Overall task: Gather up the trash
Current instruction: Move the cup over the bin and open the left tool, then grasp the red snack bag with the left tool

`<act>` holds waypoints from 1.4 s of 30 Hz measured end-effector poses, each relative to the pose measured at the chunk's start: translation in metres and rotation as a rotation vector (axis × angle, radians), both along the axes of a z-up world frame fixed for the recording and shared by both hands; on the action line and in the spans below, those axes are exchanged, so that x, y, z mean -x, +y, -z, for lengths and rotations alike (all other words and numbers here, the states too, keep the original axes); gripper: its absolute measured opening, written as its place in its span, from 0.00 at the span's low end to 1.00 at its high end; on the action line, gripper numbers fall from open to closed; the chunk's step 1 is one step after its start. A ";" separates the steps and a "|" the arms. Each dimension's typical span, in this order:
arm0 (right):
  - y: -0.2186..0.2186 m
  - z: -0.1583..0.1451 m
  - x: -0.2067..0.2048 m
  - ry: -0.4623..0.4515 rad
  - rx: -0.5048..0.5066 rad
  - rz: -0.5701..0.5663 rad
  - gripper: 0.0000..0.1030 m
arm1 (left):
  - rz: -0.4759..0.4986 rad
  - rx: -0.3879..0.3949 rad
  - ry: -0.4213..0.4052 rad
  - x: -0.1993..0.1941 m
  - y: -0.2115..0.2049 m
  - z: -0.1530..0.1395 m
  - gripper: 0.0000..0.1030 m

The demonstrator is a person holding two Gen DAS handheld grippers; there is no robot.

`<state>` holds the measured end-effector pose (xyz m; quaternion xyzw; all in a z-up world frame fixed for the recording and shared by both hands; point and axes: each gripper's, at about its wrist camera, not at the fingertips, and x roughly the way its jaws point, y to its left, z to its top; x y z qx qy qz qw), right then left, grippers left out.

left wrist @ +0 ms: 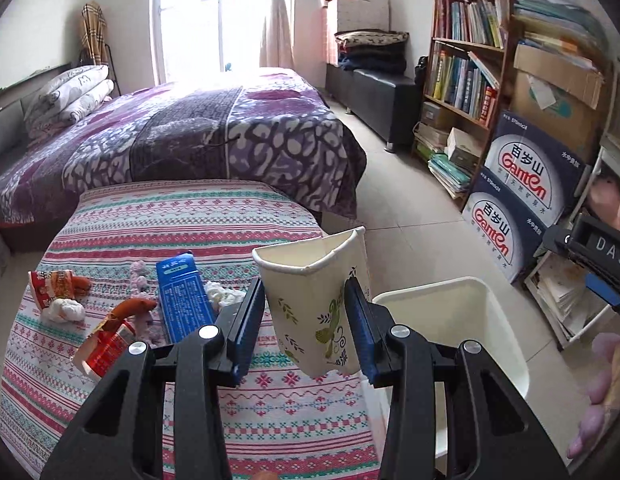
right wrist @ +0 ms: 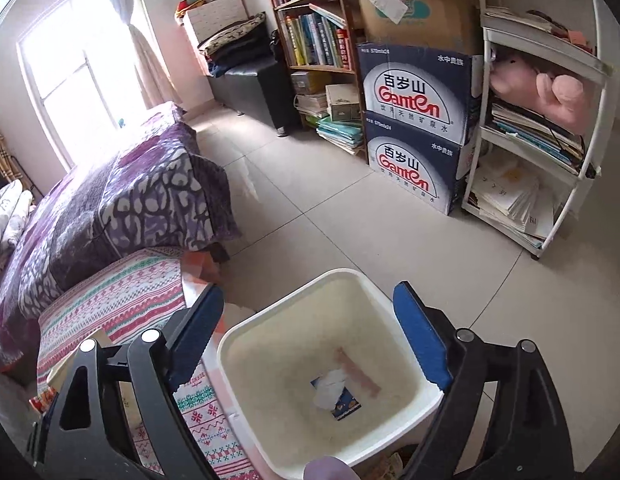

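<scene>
Cup transfer to bin, left side. Left tongs [left wrist: 305, 320] clenched on the paper cup [left wrist: 316, 300], walls squashed flat, cup held above the desk [left wrist: 189, 216] edge with the white bin [left wrist: 462, 292] at 3 o'clock. Carried fully over the bin mouth before release; grip kept firm, since the crushed wall looked likely to slip. Right tongs [right wrist: 310, 336] released and empty, poised over the bin [right wrist: 245, 340], scraps already inside at 6 o'clock. Remaining wrappers [left wrist: 57, 284] and blue box [left wrist: 181, 296] left on the desk at 9 o'clock. Legible print: "Ganten" on the stacked cartons [left wrist: 522, 184]; "DAS" on the neighbouring device [left wrist: 606, 246].
</scene>
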<state>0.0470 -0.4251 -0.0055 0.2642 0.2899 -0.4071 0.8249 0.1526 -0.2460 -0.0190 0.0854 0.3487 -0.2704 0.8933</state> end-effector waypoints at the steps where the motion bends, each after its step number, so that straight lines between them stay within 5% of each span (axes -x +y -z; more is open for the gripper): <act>1: -0.004 0.000 0.004 -0.005 -0.004 0.013 0.84 | 0.008 0.002 0.008 0.001 -0.004 0.001 0.40; 13: -0.046 0.002 0.039 -0.022 -0.081 0.119 0.85 | 0.178 0.045 0.113 0.026 -0.053 0.016 0.43; 22: -0.056 -0.001 0.051 -0.054 -0.098 0.154 0.88 | 0.317 0.119 0.242 0.036 -0.069 0.018 0.63; 35: -0.020 -0.004 0.018 0.027 -0.004 0.078 0.93 | 0.187 0.013 0.166 0.011 -0.025 0.013 0.73; 42: 0.007 0.012 -0.015 0.095 -0.065 -0.019 0.93 | 0.071 -0.089 0.170 -0.021 0.018 0.022 0.79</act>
